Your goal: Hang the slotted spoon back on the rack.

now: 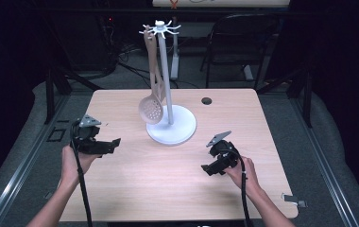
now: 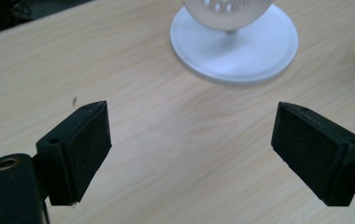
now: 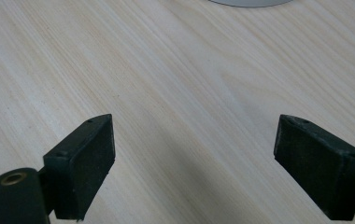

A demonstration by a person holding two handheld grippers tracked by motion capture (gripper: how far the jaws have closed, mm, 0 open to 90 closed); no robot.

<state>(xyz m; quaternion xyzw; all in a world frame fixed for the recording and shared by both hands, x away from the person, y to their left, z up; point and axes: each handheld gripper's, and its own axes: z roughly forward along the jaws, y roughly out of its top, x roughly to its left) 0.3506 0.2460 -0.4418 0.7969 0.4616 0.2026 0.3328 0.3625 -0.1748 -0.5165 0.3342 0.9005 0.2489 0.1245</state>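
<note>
Pale wood-grain table (image 1: 135,189), light beige with fine darker streaks. White round-based metal utensil stand (image 1: 171,125), white pole, white hooks on top. Beige plastic slotted spoon (image 1: 152,109), bowl dotted with small round holes. Black left tool (image 1: 116,143), matte black pads (image 2: 91,144), brass-coloured ring at screw hole. Black right tool (image 1: 207,169), same matte pads (image 3: 94,156). Grey three-cornered plates on both. Black cables. Small dark round hole in tabletop.

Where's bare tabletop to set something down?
Bare wood between the left gripper and right gripper, in front of the white round stand base. Crowded at the stand, where the beige slotted spoon hangs.
</note>
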